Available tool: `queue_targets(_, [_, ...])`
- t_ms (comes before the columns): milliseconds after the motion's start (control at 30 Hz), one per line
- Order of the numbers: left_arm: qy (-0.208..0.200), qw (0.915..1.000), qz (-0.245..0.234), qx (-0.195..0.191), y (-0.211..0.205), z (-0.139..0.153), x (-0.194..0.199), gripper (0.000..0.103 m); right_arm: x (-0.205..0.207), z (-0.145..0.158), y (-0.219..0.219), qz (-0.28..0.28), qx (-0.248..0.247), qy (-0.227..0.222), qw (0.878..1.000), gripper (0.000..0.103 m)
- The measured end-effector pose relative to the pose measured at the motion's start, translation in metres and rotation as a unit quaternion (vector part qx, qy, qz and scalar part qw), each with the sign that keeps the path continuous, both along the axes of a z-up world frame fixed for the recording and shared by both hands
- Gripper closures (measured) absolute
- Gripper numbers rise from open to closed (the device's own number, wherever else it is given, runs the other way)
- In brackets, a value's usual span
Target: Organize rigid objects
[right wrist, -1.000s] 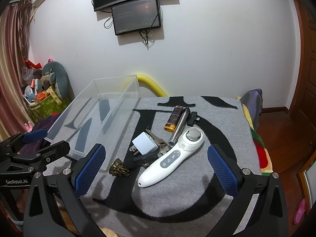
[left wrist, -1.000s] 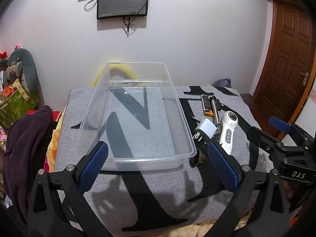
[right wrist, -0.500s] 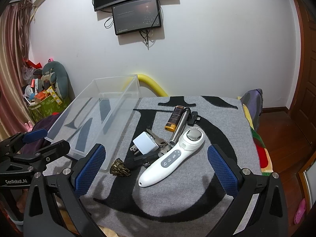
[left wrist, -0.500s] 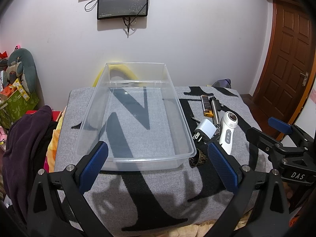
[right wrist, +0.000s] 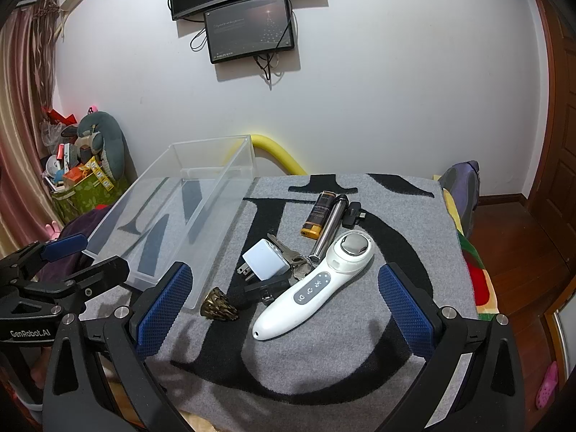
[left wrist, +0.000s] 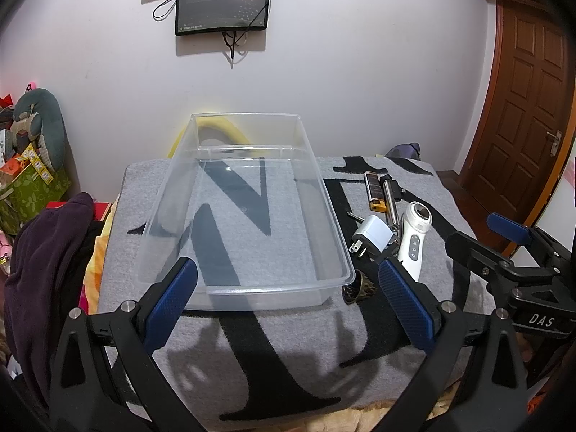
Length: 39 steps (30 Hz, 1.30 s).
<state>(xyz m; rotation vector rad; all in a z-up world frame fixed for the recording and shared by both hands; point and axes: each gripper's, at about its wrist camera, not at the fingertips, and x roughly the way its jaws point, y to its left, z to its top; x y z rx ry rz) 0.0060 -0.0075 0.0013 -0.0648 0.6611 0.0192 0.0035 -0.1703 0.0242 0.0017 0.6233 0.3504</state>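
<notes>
The right claw [right wrist: 284,302] hangs with its blue-padded fingers spread wide and nothing between them, low over the near edge of the clutter. The left claw [left wrist: 288,300] is spread just as wide and empty, at the near short wall of the clear rectangular plastic bin [left wrist: 334,230]. Compared with a second ago, almost nothing has changed: both views are framed the same and every object lies where it lay. I judge this a pause before the first pick, with the sorting not yet begun.

The bin has nothing in it. All the rigid items sit in a loose heap just beside its right wall, on the grey blanket with large black letters [right wrist: 324,352]. Nearest the right claw is the white handheld massager with a metal head [right wrist: 316,284]. Touching its left side are the white cube wall charger [right wrist: 264,261], a bunch of silver keys [right wrist: 297,262] and a small black clip-like part [right wrist: 266,286]. A bronze ridged cone [right wrist: 217,304] lies against the bin's near corner. Farther back lie a dark lighter with an orange end [right wrist: 316,216], a chrome cylinder [right wrist: 331,226] and a small black adapter [right wrist: 352,214].

The massager looks like the easiest first grip, since it is largest and free on its right side. Lifting it may drag the keys.
</notes>
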Motion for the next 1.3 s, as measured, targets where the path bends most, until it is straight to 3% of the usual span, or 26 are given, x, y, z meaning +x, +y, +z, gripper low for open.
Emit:
queue_targets(633, [0.008, 0.9999, 0.009, -0.001, 0.011, 0.0, 0.003, 0.0, 0.002, -0.001, -0.002, -0.003, -0.003, -0.004, 1.0, 0.0])
queue_targets(700, [0.01, 0.9999, 0.009, 0.001, 0.016, 0.001, 0.005, 0.005, 0.003, -0.001, -0.003, -0.004, -0.003, -0.004, 1.0, 0.0])
queue_targets(767, [0.016, 0.9998, 0.008, 0.004, 0.024, 0.002, 0.009, 0.021, 0.006, -0.001, -0.004, -0.006, -0.003, -0.002, 1.0, 0.0])
queue_targets(900, [0.029, 0.9995, 0.013, -0.004, 0.045, 0.005, 0.018, 0.027, 0.014, 0.002, -0.01, -0.015, -0.008, -0.003, 1.0, 0.0])
queue_targets(1000, [0.03, 0.9991, 0.025, 0.016, 0.058, 0.008, 0.026, 0.036, 0.022, 0.002, -0.015, -0.024, -0.013, -0.002, 1.0, 0.0])
queue_targets(1167, [0.066, 0.9972, 0.032, -0.012, 0.094, 0.009, 0.048, 0.053, 0.043, 0.0, -0.023, -0.036, -0.032, 0.01, 0.999, 0.0])
queue_targets(1300, [0.095, 0.9943, 0.045, -0.014, 0.118, 0.002, 0.068, 0.055, 0.058, -0.002, -0.029, -0.037, -0.038, 0.015, 0.998, 0.0])
